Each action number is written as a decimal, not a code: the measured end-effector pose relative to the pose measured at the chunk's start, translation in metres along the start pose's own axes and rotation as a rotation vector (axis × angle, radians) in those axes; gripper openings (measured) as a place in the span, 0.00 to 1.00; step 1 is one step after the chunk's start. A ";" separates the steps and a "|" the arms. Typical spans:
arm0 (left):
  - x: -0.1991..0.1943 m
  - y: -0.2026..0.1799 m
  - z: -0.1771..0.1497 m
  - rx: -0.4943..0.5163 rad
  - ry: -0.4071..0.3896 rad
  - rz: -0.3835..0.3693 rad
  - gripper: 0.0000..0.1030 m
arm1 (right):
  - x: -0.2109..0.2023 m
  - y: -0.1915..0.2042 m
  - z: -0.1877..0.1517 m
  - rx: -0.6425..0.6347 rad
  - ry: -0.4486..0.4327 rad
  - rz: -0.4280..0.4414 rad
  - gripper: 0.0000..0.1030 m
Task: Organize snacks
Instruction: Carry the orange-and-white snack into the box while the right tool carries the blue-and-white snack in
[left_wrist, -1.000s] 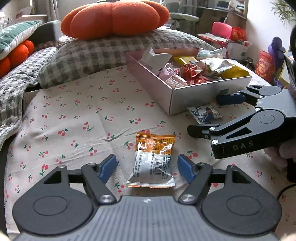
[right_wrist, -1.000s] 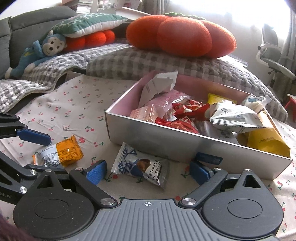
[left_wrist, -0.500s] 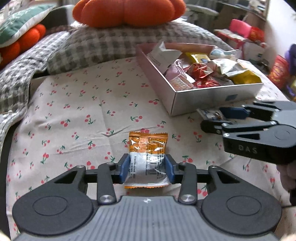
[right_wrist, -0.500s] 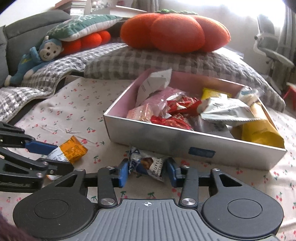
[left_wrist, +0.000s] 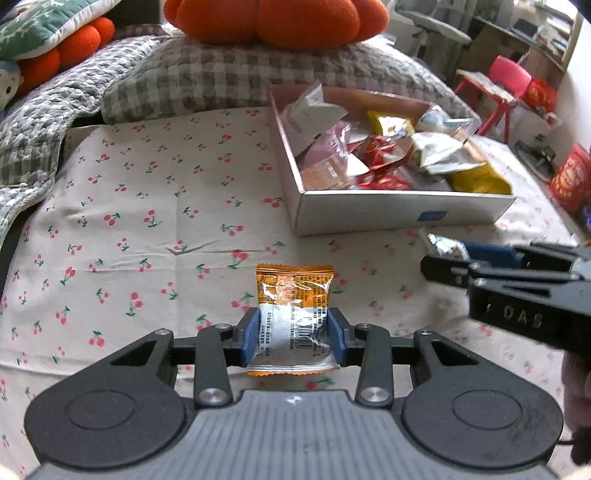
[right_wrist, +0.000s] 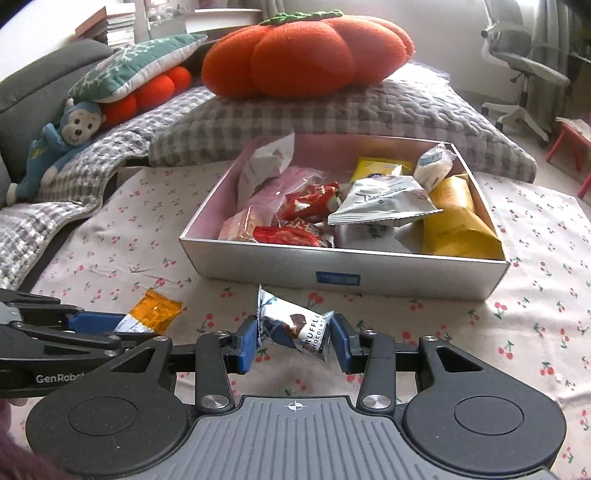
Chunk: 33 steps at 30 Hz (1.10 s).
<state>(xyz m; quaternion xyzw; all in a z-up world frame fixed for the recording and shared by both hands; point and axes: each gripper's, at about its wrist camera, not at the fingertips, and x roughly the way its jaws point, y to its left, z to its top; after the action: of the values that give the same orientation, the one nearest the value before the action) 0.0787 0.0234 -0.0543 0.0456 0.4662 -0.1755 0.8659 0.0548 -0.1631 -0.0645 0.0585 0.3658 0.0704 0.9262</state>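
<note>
Ahead of both grippers stands the box (right_wrist: 343, 273), its straight card wall facing them, bare cherry-print cloth (left_wrist: 147, 206) between. The left gripper (left_wrist: 293, 338) pinches a crinkly orange-and-silver packet (left_wrist: 293, 306) — flat, rectangular. The right gripper (right_wrist: 293, 338) clamps a glossy truffle chocolate packet (right_wrist: 295, 325) — tilted, clear of the cloth.

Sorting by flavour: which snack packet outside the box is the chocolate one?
The blue-and-white truffle chocolate packet, clamped in the right hand-held gripper. The other, in the left hand-held gripper, is orange and silver.
</note>
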 end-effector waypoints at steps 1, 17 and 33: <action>-0.002 -0.002 0.000 -0.010 -0.003 -0.001 0.35 | -0.003 -0.001 0.000 0.001 0.002 0.005 0.39; -0.022 -0.022 0.000 -0.050 -0.036 0.001 0.35 | -0.034 -0.024 -0.003 0.028 0.074 0.038 0.39; -0.029 -0.048 0.029 -0.030 -0.095 -0.025 0.35 | -0.056 -0.062 0.028 0.212 0.036 0.084 0.39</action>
<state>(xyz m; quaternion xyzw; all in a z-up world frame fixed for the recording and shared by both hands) 0.0707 -0.0208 -0.0100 0.0185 0.4278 -0.1814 0.8853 0.0384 -0.2355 -0.0166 0.1700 0.3850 0.0714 0.9043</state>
